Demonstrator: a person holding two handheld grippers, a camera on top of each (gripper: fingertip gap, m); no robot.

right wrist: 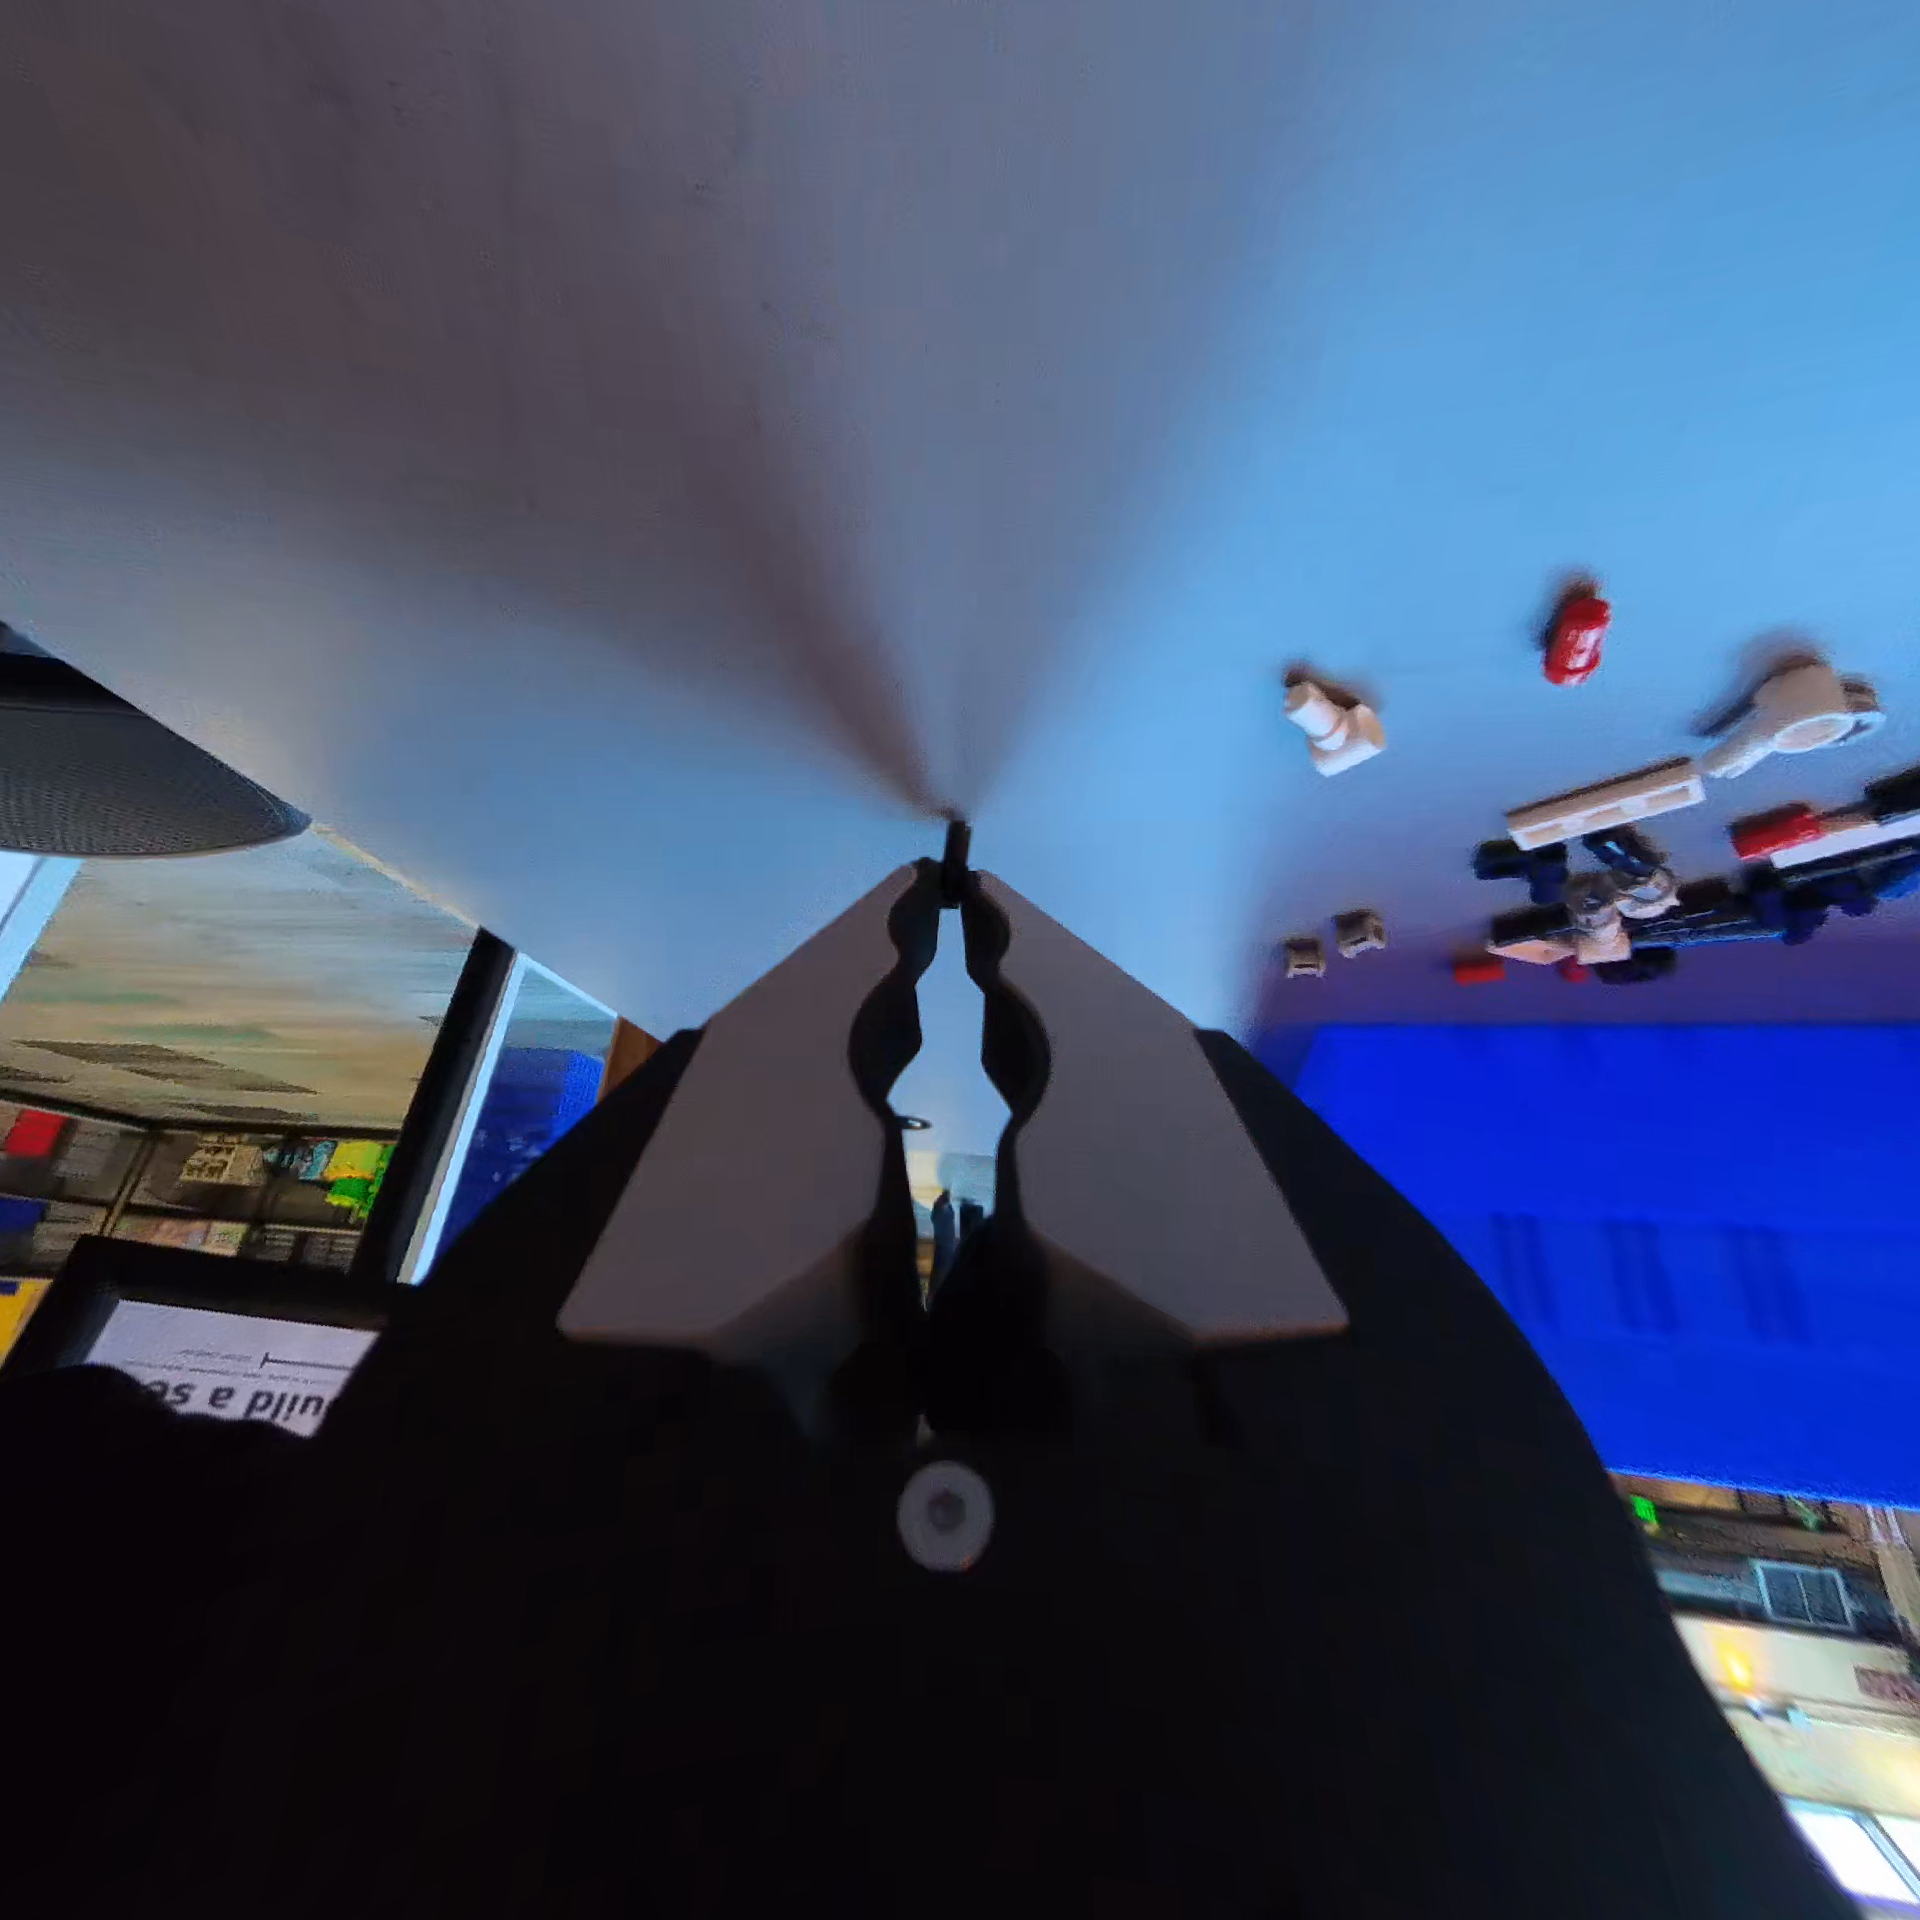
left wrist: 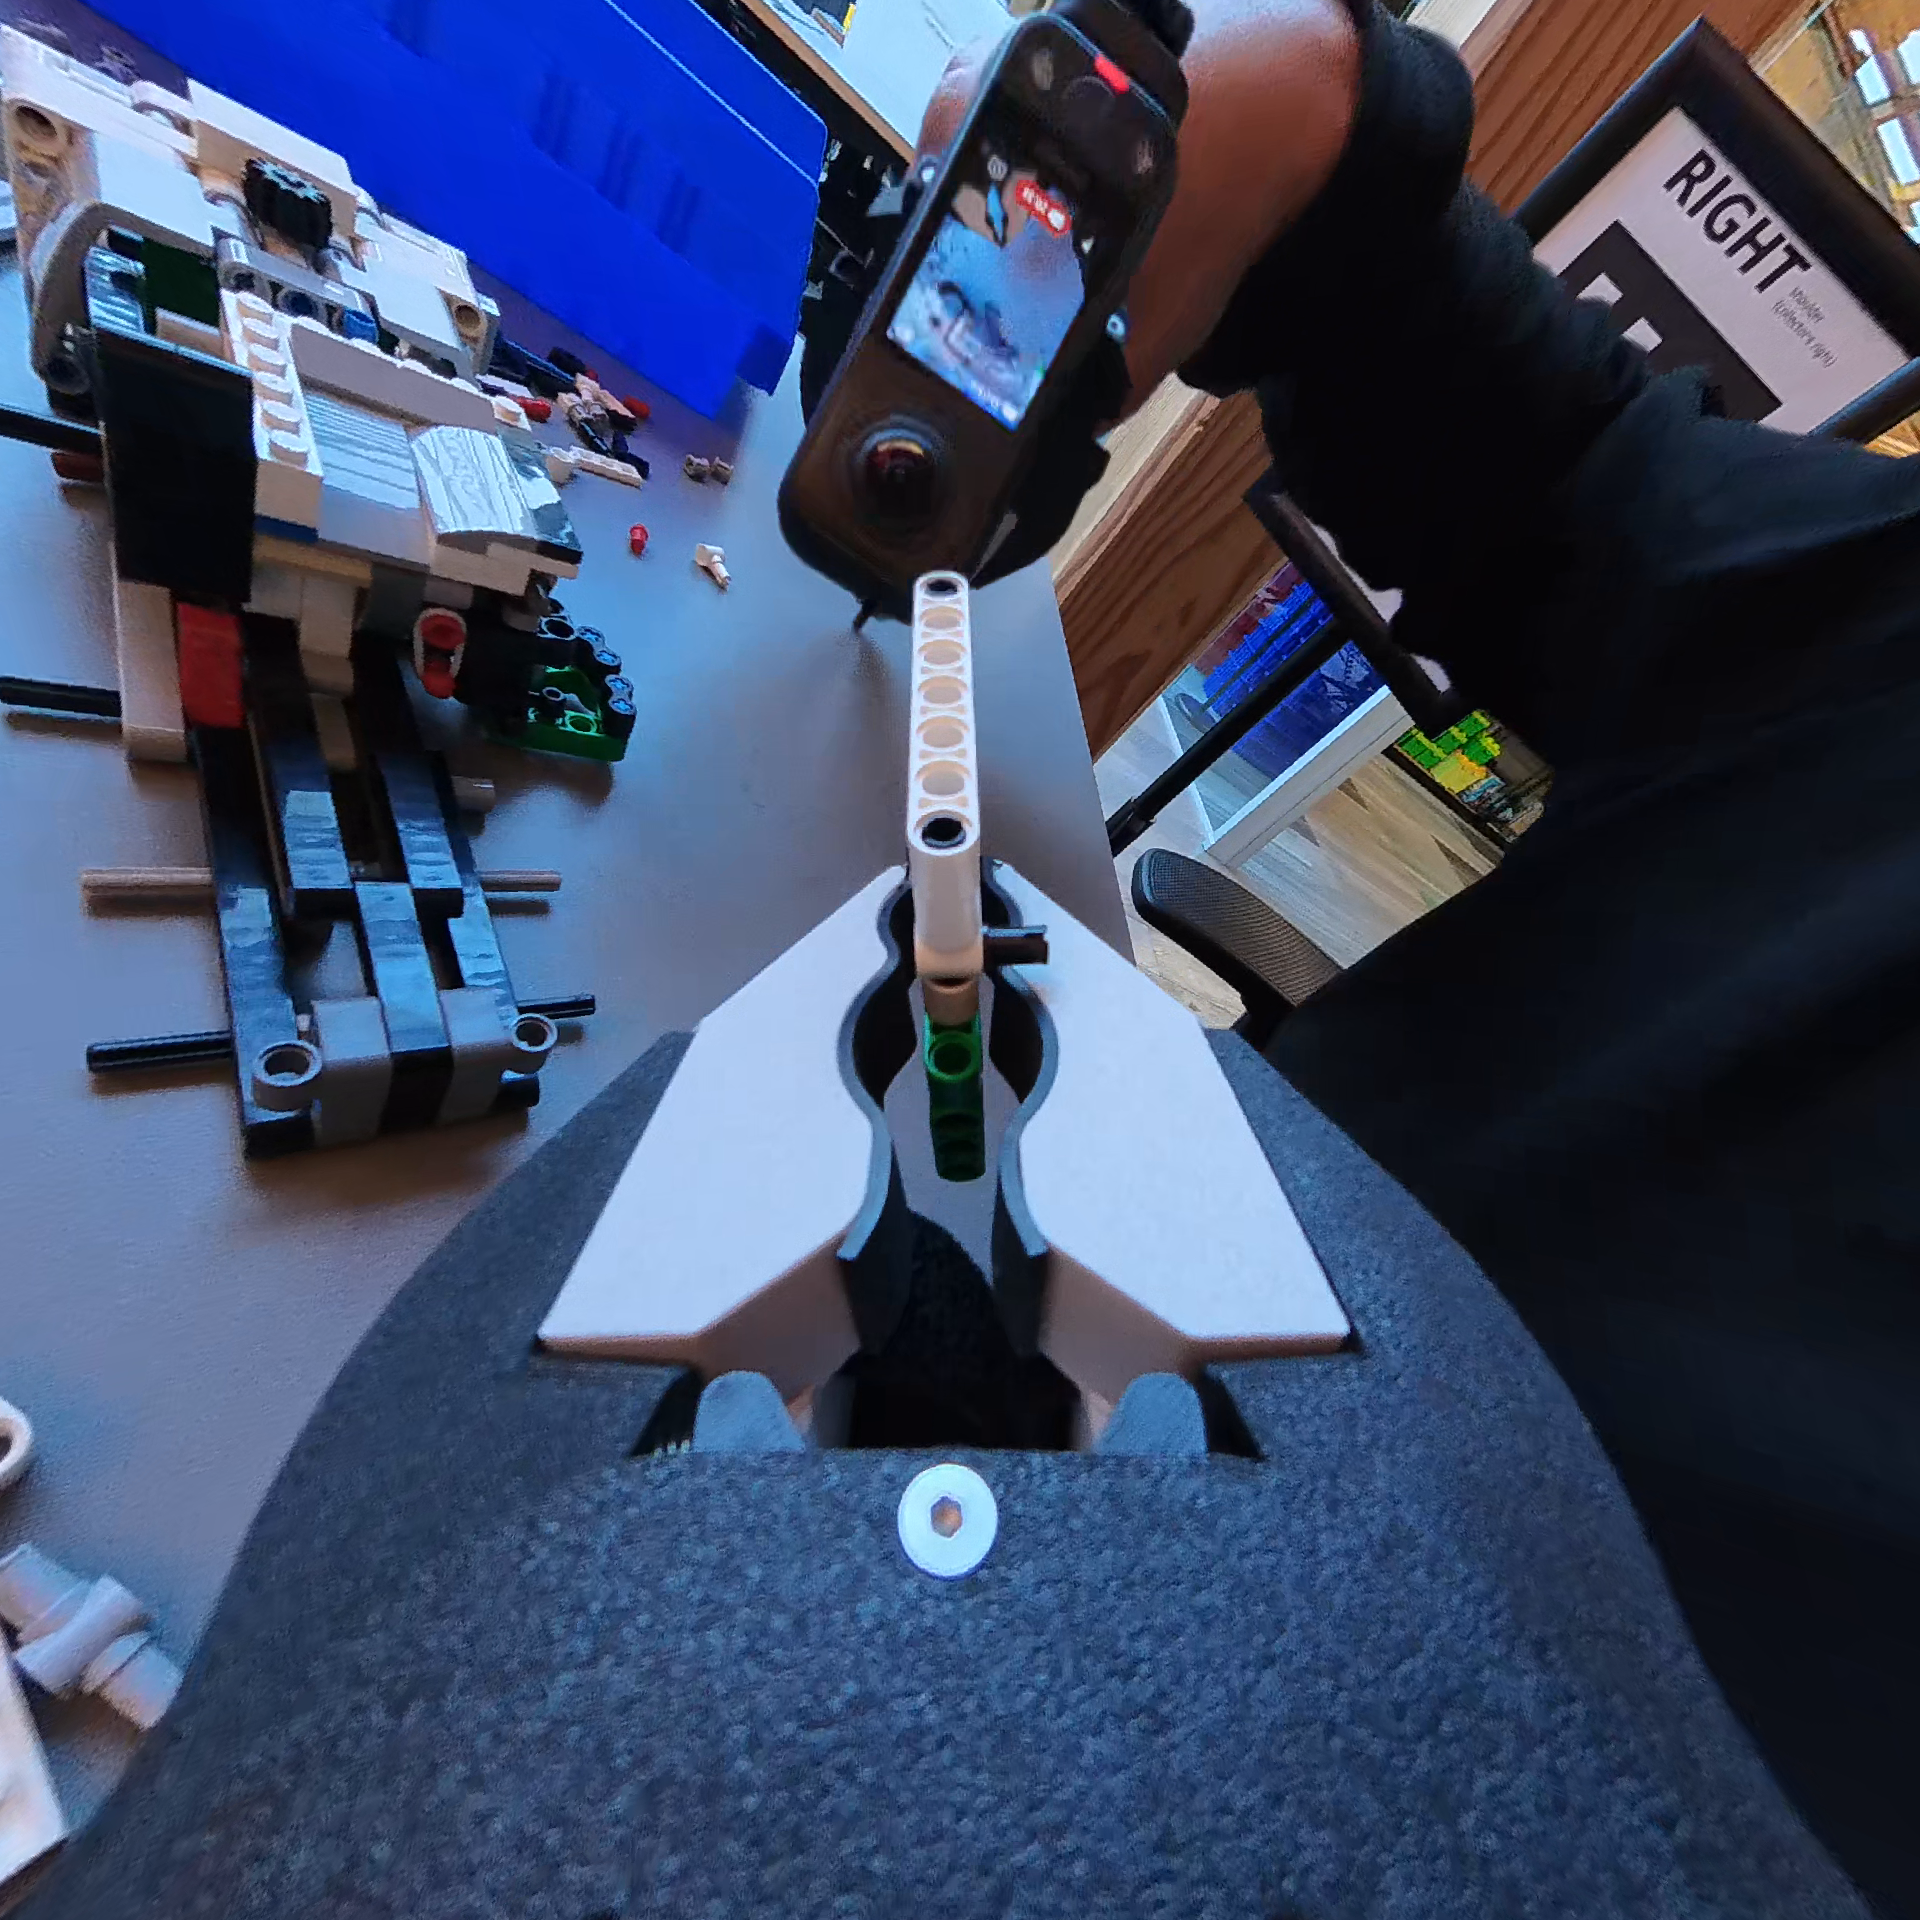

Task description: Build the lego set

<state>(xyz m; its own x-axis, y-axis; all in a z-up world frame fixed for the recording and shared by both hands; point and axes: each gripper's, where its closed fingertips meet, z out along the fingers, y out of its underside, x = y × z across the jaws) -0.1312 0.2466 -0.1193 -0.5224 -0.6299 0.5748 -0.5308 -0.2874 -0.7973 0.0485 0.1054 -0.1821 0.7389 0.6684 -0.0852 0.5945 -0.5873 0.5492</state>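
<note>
Item: lego build, partly assembled, on a grey table. Main assembly: a white, grey and black vehicle-like body with red and green details, lying at the left of the left wrist view, black and tan axles projecting from its lower frame; bulk of structure judged complete, finish not. Left gripper: jaws pressed onto a white perforated technic beam, held upright between the tips, with a green perforated beam joined below it and a short black pin projecting at the right; this sub-assembly is held off the table and not yet on the body. Right gripper: tips pinching a small black pin close above or on the table, contact not discernible; view motion-blurred. Loose stock remaining: cluster of black, blue, tan, white and red small parts, a lone red piece, a tan connector, all beside the blue bin. Remaining, by judgement: fit the pin, mount the beam pair, use up the loose parts.
</note>
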